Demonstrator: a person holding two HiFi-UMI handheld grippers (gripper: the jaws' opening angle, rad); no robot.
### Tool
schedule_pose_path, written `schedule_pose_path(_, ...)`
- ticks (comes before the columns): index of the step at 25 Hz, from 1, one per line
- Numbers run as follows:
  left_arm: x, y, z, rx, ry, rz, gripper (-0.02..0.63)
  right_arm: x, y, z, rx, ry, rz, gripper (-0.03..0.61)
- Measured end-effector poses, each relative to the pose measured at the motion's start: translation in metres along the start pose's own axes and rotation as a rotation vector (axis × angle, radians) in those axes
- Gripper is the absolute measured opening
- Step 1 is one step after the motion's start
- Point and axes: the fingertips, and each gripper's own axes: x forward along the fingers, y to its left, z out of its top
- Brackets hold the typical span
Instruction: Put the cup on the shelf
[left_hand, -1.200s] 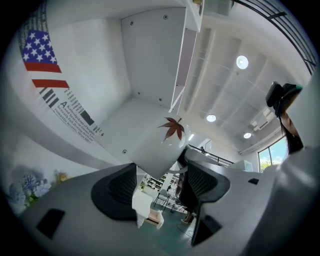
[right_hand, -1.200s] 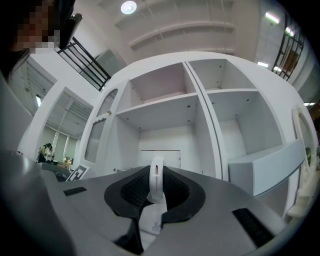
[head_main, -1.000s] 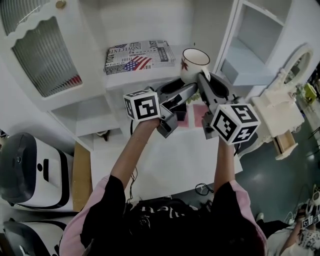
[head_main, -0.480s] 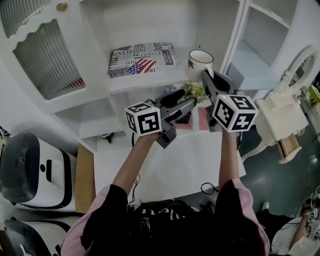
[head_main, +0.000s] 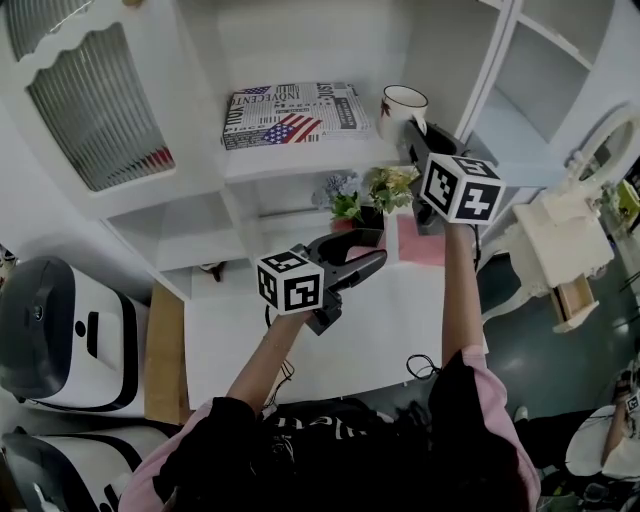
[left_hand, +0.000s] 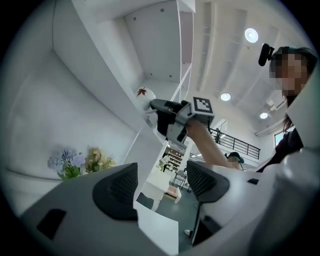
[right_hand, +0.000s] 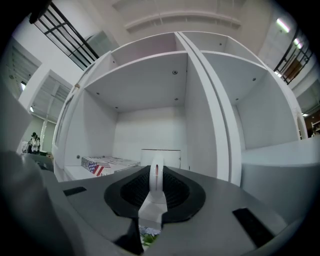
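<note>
A white cup (head_main: 402, 103) with a red leaf print is at the right end of the white shelf (head_main: 300, 155), beside the upright divider. My right gripper (head_main: 414, 132) is shut on the cup's handle (right_hand: 156, 176), and the cup's body (right_hand: 160, 156) stands straight ahead of the jaws. I cannot tell whether the cup's base touches the shelf board. My left gripper (head_main: 372, 252) hangs lower, above the white table (head_main: 350, 330), open with nothing between its pads. From the left gripper view, the cup (left_hand: 144, 97) and the right gripper (left_hand: 159, 112) show up high at the shelf's edge.
A flag-printed box (head_main: 292, 113) lies on the shelf left of the cup. A small pot of flowers (head_main: 375, 190) and a pink mat (head_main: 415, 240) are under the shelf. A ribbed-glass cabinet door (head_main: 95, 100) stands open at left, a white ornate stand (head_main: 560, 230) at right.
My right gripper has carried the cup further in over the shelf. My left gripper has dropped down and back from the cup toward the table.
</note>
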Motion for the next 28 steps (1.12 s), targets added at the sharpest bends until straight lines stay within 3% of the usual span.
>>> schedule_pose_path(12, -0.02, -0.02, -0.028, -0.035, 0.016, -0.027, 0.319, 0.025, 0.0, -0.001, -0.051, 0.043, -0.024, 0.087)
schedule_pose_path(17, -0.032, -0.028, -0.041, -0.11, -0.013, -0.054, 0.316, 0.023, 0.005, -0.001, -0.077, 0.044, -0.051, 0.092)
schedule_pose_path(19, -0.038, -0.029, -0.047, -0.132, -0.011, -0.055, 0.313, 0.022, 0.008, -0.002, -0.063, 0.046, -0.05, 0.125)
schedule_pose_path(21, -0.044, -0.028, -0.05, -0.131, -0.01, -0.046, 0.313, 0.022, 0.011, -0.004, -0.06, 0.055, -0.048, 0.186)
schedule_pose_path(28, -0.064, -0.029, -0.047, -0.09, -0.013, -0.033, 0.313, 0.002, 0.016, -0.007, -0.07, 0.041, -0.092, 0.184)
